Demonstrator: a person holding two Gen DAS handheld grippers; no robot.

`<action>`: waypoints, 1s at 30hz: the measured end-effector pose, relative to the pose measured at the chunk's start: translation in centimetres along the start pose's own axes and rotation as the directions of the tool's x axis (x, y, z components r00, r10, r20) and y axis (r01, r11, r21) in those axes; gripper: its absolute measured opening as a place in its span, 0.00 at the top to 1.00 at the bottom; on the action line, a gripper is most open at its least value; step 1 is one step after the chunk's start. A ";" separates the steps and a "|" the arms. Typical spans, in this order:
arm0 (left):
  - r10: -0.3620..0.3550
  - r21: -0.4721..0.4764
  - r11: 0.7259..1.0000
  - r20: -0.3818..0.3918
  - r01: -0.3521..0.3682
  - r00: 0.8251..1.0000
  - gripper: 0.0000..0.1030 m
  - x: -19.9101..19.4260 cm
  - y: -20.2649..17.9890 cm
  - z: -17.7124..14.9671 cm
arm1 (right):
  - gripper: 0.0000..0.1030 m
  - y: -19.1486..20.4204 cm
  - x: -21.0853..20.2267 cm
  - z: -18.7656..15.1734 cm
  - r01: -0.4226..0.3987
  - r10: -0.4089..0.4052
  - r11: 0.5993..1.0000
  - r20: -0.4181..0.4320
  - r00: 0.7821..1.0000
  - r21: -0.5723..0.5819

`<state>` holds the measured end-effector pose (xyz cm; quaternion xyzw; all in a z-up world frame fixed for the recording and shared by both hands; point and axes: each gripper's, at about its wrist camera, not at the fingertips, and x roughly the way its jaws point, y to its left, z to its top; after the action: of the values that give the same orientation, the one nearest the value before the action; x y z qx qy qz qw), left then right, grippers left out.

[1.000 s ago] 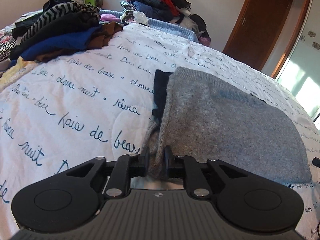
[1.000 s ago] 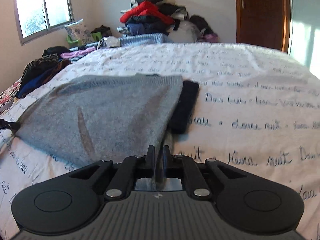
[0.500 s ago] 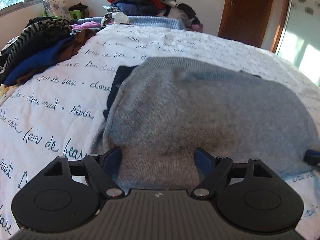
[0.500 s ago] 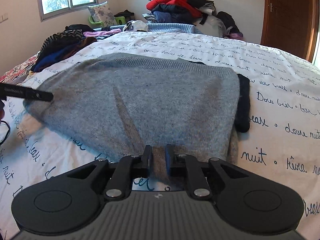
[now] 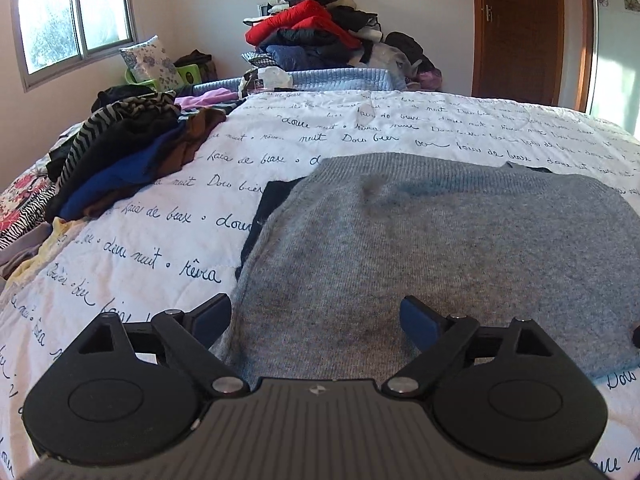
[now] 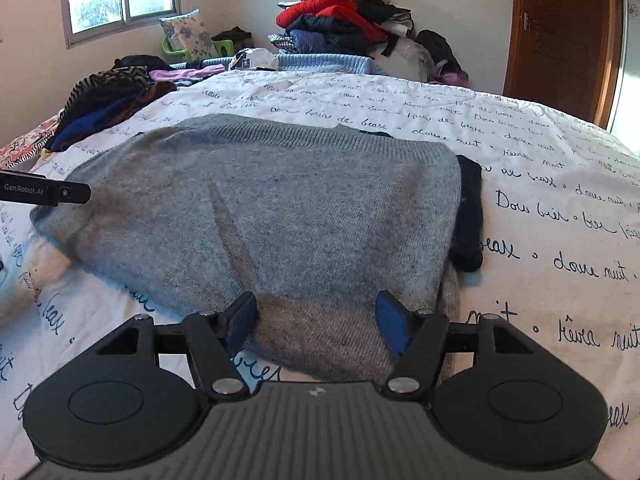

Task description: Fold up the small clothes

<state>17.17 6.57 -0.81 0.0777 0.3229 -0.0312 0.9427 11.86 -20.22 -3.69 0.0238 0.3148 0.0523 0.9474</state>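
A grey knit sweater [image 5: 420, 248] lies folded flat on the white quilt with blue script [image 5: 168, 208]; it also shows in the right wrist view [image 6: 280, 208]. A dark garment [image 5: 264, 216] sticks out from under its edge, also seen in the right wrist view [image 6: 468, 216]. My left gripper [image 5: 316, 320] is open and empty above the sweater's near edge. My right gripper [image 6: 316, 316] is open and empty above the near edge too. The left gripper's finger [image 6: 44, 193] shows at the far left of the right wrist view.
A heap of striped, blue and brown clothes [image 5: 120, 152] lies on the bed's left side. A tall pile with a red jacket [image 5: 316, 36] stands behind the bed. A wooden door [image 5: 520, 28] is at the back right and a window [image 5: 72, 16] at the left.
Both grippers were shut on the sweater's near edge a second ago. The left one opened first, then the right. Both have let go and the sweater lies flat.
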 end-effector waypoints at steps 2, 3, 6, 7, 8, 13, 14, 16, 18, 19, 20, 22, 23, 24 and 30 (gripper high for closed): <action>0.017 0.001 1.000 0.007 -0.017 1.000 0.13 -0.1 -0.1 0.3 | 0.36 0.0 -0.6 0.6 -0.001 0.001 1.000 0.033 0.999 0.009; 0.026 0.003 1.000 0.011 -0.026 1.000 0.13 -0.2 -0.1 0.4 | 0.36 -0.1 -0.7 0.8 -0.002 0.002 1.000 0.042 0.999 0.006; 0.062 0.009 0.998 0.022 -0.063 0.998 0.12 -0.2 -0.4 0.7 | 0.36 0.0 -0.4 0.9 0.001 -0.001 1.000 0.030 1.000 -0.002; 0.077 0.011 0.997 0.023 -0.077 0.997 0.12 -0.2 -0.4 0.8 | 0.36 0.0 -0.1 0.8 0.001 -0.001 1.000 0.015 1.000 -0.005; 0.089 0.012 0.996 0.023 -0.089 0.996 0.12 -0.1 -0.5 0.8 | 0.36 0.1 0.2 0.6 0.002 -0.002 1.000 -0.003 1.000 -0.008; 0.137 0.016 0.990 0.026 -0.137 0.990 0.12 0.1 -0.8 1.1 | 0.36 1.6 -0.6 0.9 -0.009 0.010 1.000 0.030 0.999 -0.028; 0.141 0.018 0.990 0.027 -0.141 0.990 0.12 0.1 -0.8 1.2 | 0.36 2.3 -0.8 1.3 -0.011 0.013 0.999 0.048 0.999 -0.048; 0.146 0.018 0.989 0.027 -0.147 0.989 0.11 0.3 -0.9 1.4 | 0.36 3.8 -1.3 1.8 -0.018 0.026 0.995 0.079 0.997 -0.101; 0.151 0.019 0.988 0.026 -0.151 0.988 0.11 0.5 -0.9 1.5 | 0.34 5.0 -1.3 2.1 -0.030 0.043 0.990 0.093 0.995 -0.139; 0.154 0.021 0.988 0.024 -0.155 0.988 0.11 0.6 -1.0 1.5 | 0.34 5.7 -1.2 2.3 -0.037 0.052 0.987 0.096 0.994 -0.155; 0.157 0.023 0.987 0.022 -0.158 0.987 0.11 0.7 -1.0 1.5 | 0.34 6.2 -1.1 2.4 -0.042 0.059 0.985 0.096 0.994 -0.166; 0.161 0.030 0.986 0.020 -0.161 0.987 0.11 0.8 -0.9 1.5 | 0.34 7.1 -0.8 2.6 -0.054 0.072 0.982 0.095 0.993 -0.183; 0.164 0.031 0.986 0.019 -0.164 0.986 0.11 0.9 -0.9 1.5 | 0.34 7.4 -0.7 2.6 -0.060 0.079 0.980 0.095 0.992 -0.190; 0.167 0.033 0.985 0.019 -0.167 0.986 0.11 1.0 -0.8 1.6 | 0.34 7.7 -0.7 2.6 -0.065 0.085 0.979 0.095 0.992 -0.196; 0.172 0.031 0.985 0.016 -0.173 0.985 0.11 1.3 -0.5 1.7 | 0.34 8.6 -0.2 2.7 -0.080 0.100 0.975 0.089 0.991 -0.208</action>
<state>19.18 5.74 -0.35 0.1205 0.3083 0.0446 0.9426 12.63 -11.75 -0.72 -0.0568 0.2592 0.1260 0.9559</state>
